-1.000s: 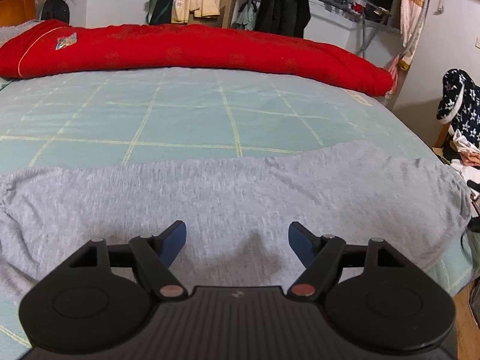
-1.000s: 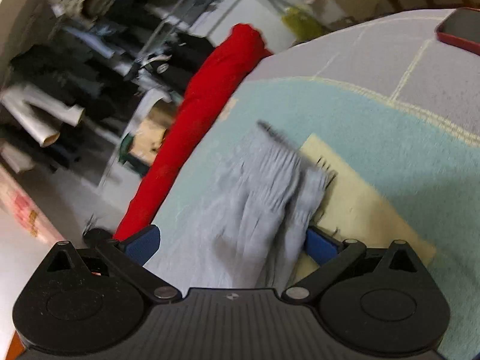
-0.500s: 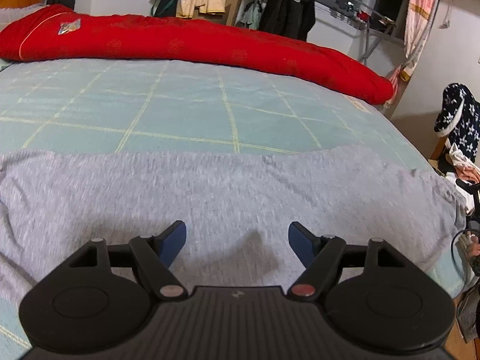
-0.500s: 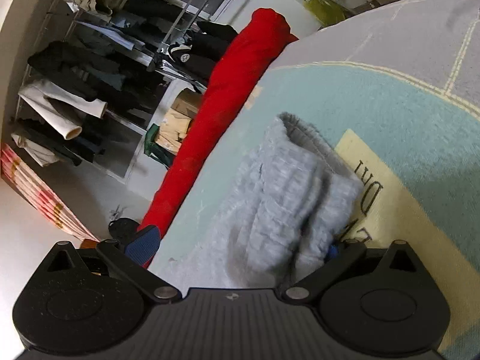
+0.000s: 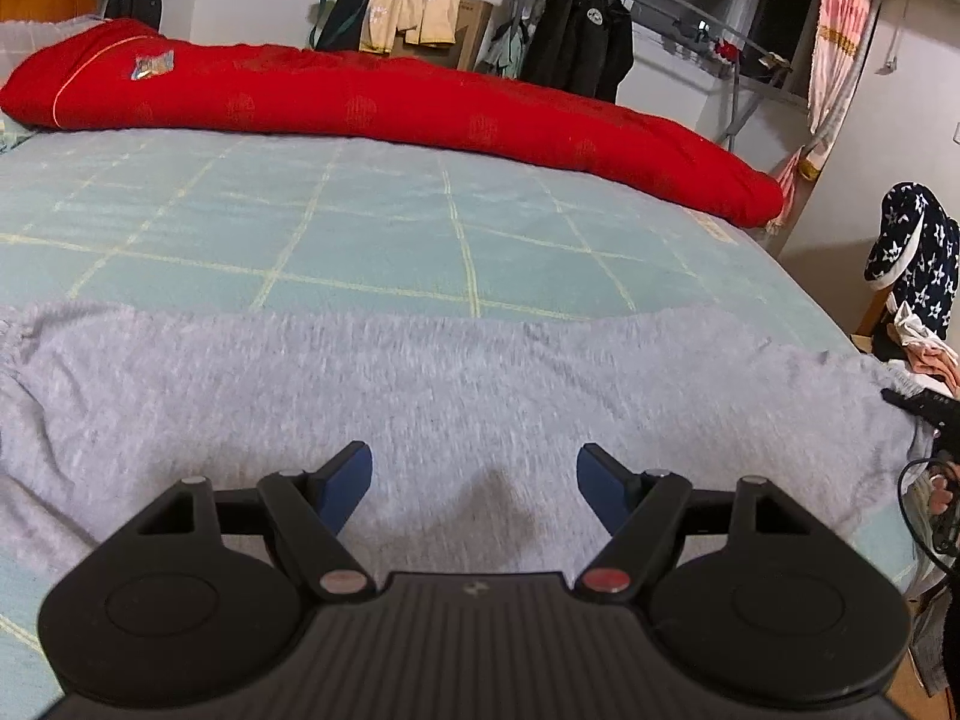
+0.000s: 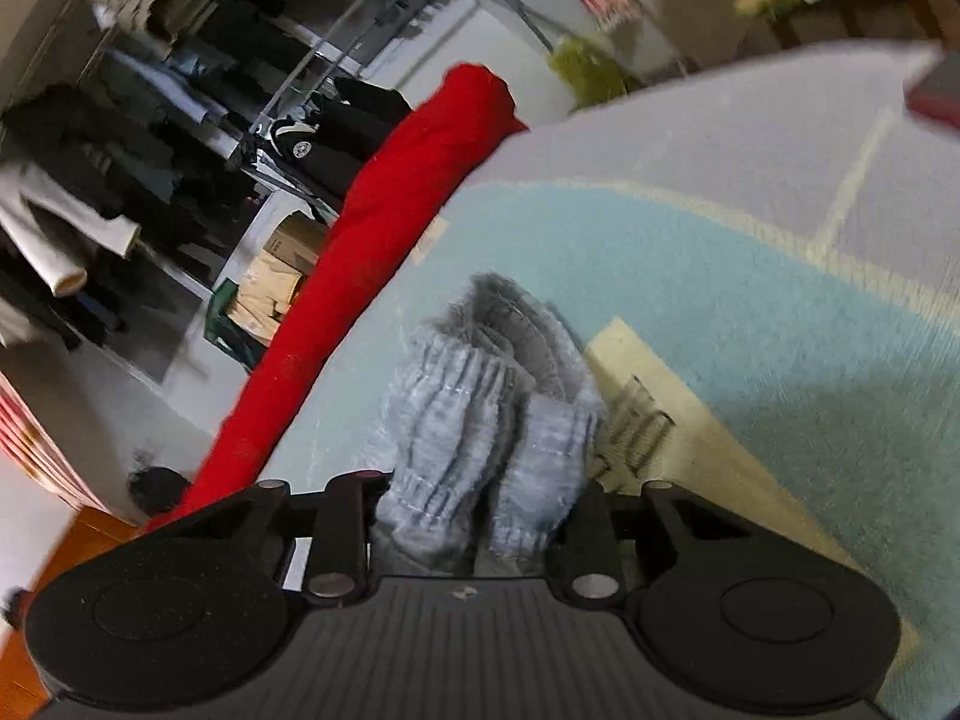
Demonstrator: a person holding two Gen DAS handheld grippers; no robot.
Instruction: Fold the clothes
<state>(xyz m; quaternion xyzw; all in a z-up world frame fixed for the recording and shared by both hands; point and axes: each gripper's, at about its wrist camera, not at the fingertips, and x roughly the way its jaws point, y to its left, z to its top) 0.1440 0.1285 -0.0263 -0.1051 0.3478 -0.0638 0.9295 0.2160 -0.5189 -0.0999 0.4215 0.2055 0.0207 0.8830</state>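
The grey garment (image 5: 456, 396) lay spread on the bed (image 5: 372, 228), its long axis running crosswise ahead of the left gripper (image 5: 474, 474), whose fingers stood spread just above its middle. The right gripper (image 6: 474, 516) had just closed, fingers pinching the gathered elastic end; it held the fabric.

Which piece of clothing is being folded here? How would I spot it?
Look at the big bed with the pale green checked sheet and the red quilt along its far side. The grey garment lies spread across the near edge: the only grey, fuzzy cloth there.
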